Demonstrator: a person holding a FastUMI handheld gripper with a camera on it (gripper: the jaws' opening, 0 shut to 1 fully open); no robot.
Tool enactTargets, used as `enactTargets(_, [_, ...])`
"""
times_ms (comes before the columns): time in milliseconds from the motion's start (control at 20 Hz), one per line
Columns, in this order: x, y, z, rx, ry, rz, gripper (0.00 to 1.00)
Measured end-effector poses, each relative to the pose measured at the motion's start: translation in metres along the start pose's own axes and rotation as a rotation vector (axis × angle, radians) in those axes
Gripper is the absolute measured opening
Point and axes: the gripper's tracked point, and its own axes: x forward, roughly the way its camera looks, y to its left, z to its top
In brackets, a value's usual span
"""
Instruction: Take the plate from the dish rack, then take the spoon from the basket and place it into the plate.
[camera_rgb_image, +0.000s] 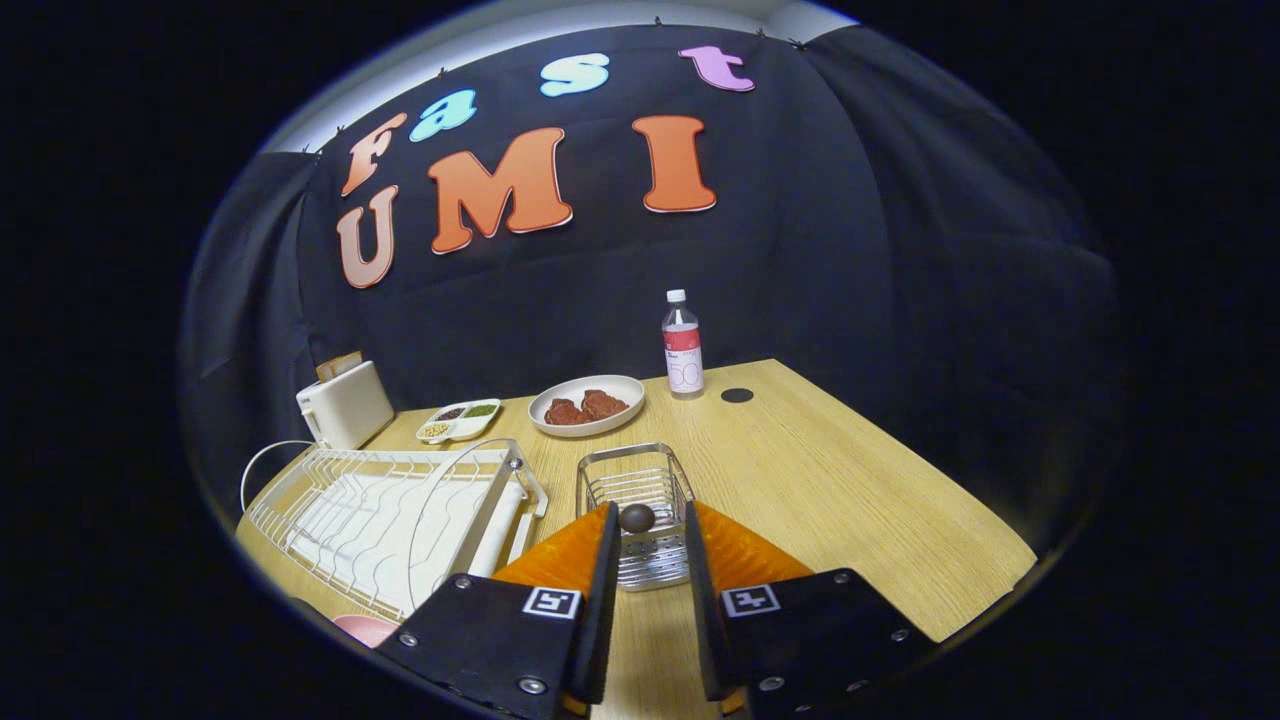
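Note:
A wire basket (634, 478) stands on the wooden table (820, 480) just ahead of my fingers. The dark round end of the spoon (636, 518) sticks up out of it between my fingertips, close to the left finger. My gripper (650, 513) is open, with a gap left between the spoon and the right finger. The white dish rack (390, 510) lies left of the basket with no dish in its slots. A pink rounded edge, probably the plate (364, 629), shows by the rack's near corner, left of my left finger.
Beyond the basket sit a white oval dish of red-brown food (587, 405), a small divided tray of beans (459, 421), a white toaster (345, 405) and a water bottle (682, 345). A dark round spot (737, 395) marks the table near the bottle. The table's edge runs along the right.

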Motion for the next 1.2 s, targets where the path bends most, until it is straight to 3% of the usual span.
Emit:
enactTargets(150, [0.001, 0.009, 0.003, 0.031, -0.004, 0.026, 0.18])
enactTargets(250, [0.001, 0.013, 0.005, 0.054, -0.004, 0.036, 0.12])
enactTargets(850, [-0.005, 0.024, 0.064, 0.046, -0.116, 0.031, 0.09])
enactTargets(1200, [-0.045, 0.034, 0.103, 0.024, -0.206, 0.066, 0.09])
